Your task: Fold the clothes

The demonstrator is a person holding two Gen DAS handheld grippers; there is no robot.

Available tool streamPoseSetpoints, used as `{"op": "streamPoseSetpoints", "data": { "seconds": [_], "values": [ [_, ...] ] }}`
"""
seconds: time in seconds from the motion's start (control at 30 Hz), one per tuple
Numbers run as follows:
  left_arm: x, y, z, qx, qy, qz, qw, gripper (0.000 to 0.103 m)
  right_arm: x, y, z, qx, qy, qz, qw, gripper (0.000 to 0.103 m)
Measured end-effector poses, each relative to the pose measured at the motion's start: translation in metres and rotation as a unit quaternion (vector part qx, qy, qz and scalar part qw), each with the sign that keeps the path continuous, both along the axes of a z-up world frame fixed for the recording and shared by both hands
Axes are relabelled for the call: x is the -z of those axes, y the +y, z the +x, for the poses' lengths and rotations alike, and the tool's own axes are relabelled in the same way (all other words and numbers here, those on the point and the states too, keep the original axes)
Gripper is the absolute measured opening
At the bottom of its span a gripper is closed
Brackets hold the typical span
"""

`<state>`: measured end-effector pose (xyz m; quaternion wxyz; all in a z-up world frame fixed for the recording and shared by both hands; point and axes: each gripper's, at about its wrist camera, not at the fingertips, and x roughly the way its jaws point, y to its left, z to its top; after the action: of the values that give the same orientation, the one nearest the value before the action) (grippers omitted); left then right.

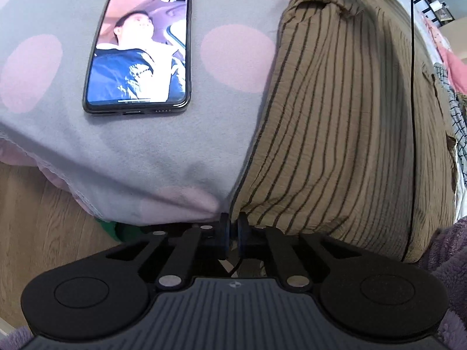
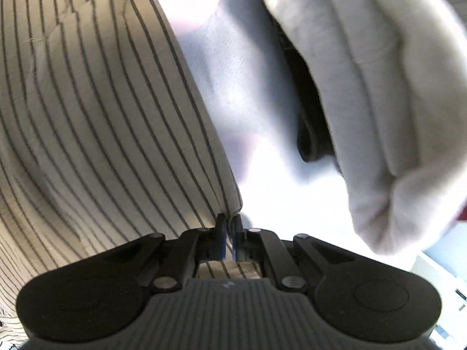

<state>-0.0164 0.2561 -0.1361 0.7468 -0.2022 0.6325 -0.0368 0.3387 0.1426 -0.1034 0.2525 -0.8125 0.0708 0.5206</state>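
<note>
The left hand-held gripper (image 1: 233,227) is pressed together on the near edge of the striped garment (image 1: 344,122), which lies on the dotted bedsheet (image 1: 163,151) beside a phone (image 1: 140,43). The right hand-held gripper (image 2: 229,227) pinches the striped garment's corner.

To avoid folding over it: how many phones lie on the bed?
1. A black glass smartphone lies on the grey pink-dotted sheet, apart from the tan striped garment. Others may be hidden.

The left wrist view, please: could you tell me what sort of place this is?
Most likely a bedroom at home: a polka-dot bedsheet drapes over a bed edge above a wood floor, with a phone and a striped garment lying on it.
</note>
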Motion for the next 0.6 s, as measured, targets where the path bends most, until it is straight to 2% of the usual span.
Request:
{"op": "streamPoseSetpoints", "data": {
  "seconds": [0.17, 0.3, 0.47, 0.6],
  "values": [
    [-0.017, -0.004, -0.008, -0.005, -0.026, 0.001, 0.9996, 0.0, -0.031, -0.009, -0.003, 0.013, -0.016, 0.034, 0.999, 0.004],
    [-0.041, -0.005, 0.014, 0.006, -0.063, -0.006, 0.998, 0.0, -0.057, -0.022, -0.004, 0.023, -0.037, 0.053, 0.998, 0.004],
    [-0.076, -0.038, 0.007, 0.046, -0.101, -0.011, 0.9937, 0.0, -0.087, -0.051, -0.003, 0.054, -0.06, 0.08, 0.994, 0.004],
    [-0.1, -0.064, 0.001, 0.09, -0.118, -0.027, 0.9885, 0.0, -0.099, -0.085, -0.003, 0.087, -0.066, 0.103, 0.989, 0.004]
  ]
}}
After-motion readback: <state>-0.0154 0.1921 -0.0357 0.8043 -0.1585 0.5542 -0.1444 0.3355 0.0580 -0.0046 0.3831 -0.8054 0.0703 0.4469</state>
